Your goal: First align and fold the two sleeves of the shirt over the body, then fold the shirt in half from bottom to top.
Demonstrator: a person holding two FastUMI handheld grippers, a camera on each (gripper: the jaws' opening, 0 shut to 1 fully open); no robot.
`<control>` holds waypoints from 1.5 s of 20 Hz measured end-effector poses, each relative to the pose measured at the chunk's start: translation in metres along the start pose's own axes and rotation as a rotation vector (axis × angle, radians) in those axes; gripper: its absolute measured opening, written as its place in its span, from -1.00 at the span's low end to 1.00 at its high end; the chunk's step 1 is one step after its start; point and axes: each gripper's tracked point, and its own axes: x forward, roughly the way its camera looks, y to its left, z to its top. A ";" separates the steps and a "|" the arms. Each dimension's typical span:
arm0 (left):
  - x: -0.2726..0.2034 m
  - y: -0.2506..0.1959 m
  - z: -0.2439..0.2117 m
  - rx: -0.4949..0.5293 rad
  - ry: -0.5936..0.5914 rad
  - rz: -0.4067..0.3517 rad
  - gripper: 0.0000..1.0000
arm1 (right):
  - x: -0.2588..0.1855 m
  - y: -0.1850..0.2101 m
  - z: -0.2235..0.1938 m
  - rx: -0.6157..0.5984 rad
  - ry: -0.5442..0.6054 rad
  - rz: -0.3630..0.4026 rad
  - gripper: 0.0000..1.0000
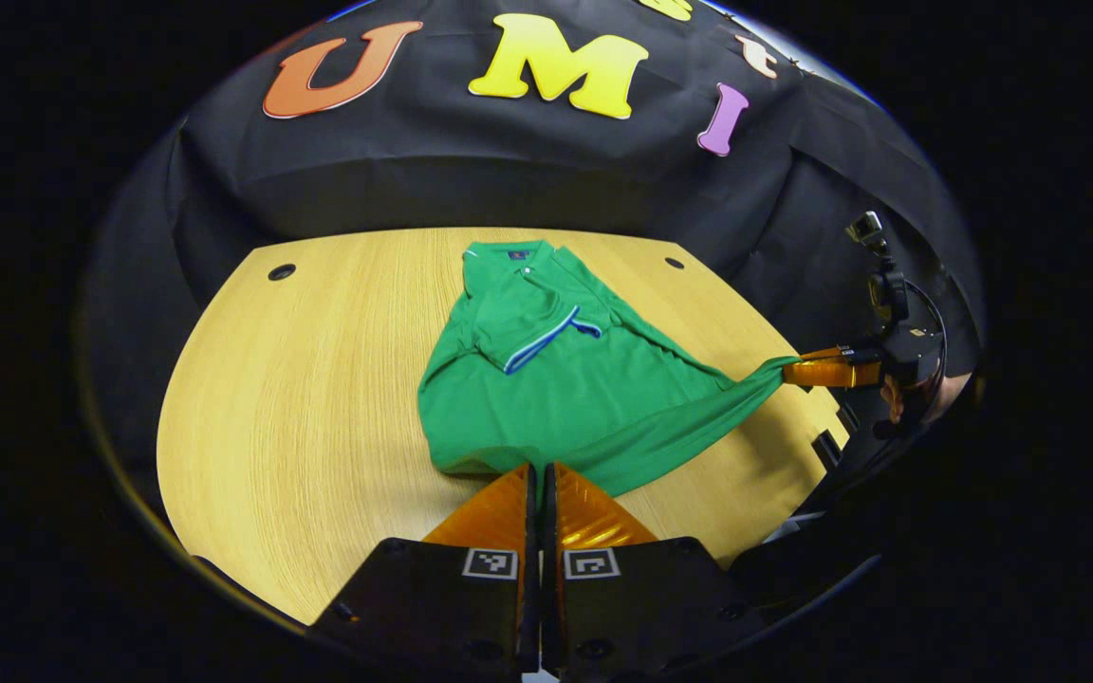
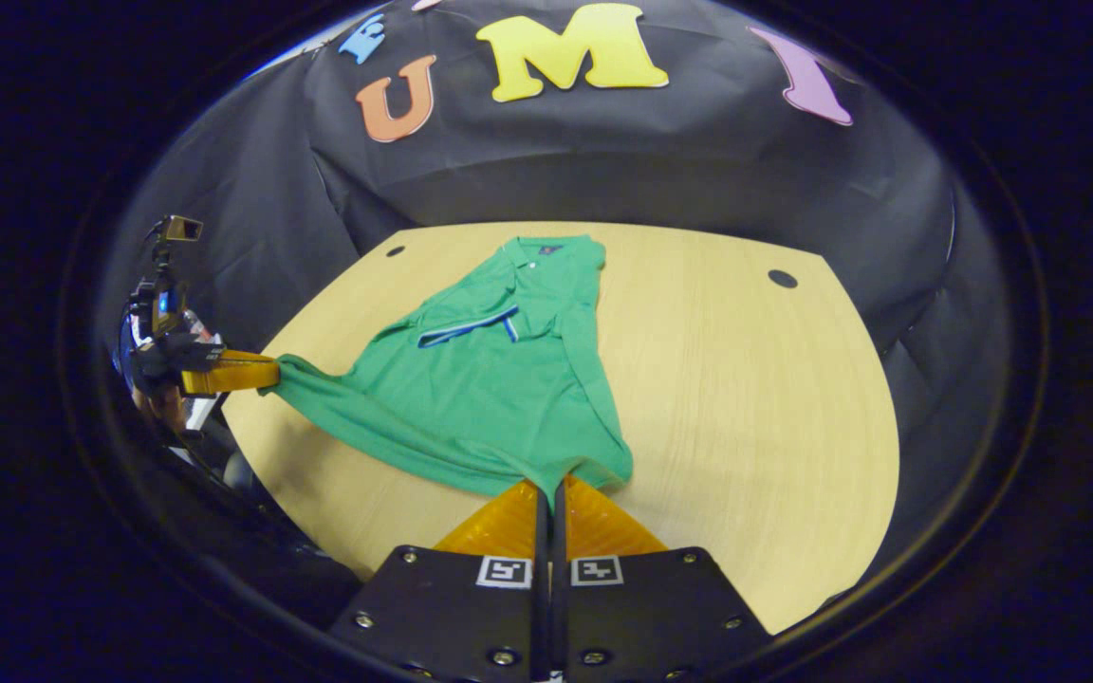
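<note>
Sleeves lie folded over the shirt (image 1: pixel 546 379) on the table (image 1: pixel 300 398); both grippers' jaws pinch hem corners near 6 o'clock, closed; bottom-to-top fold remains.

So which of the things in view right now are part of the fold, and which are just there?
Part of the job:
- green shirt, sleeves already folded over the body
- left gripper, shut on the bottom hem
- right gripper, shut on the hem's other corner

Just there:
- wooden table
- two dark holes in the tabletop
</note>
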 end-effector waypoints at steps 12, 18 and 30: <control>0.018 0.024 0.099 0.035 -0.153 0.026 -0.92 | 0.006 -0.005 0.095 -0.020 -0.150 -0.017 -0.99; 0.029 0.035 0.154 0.084 -0.219 0.059 -0.93 | 0.010 -0.014 0.138 -0.013 -0.198 -0.040 -0.99; 0.075 0.060 0.233 0.047 -0.281 0.058 -0.84 | 0.041 -0.038 0.232 -0.043 -0.281 -0.087 -0.99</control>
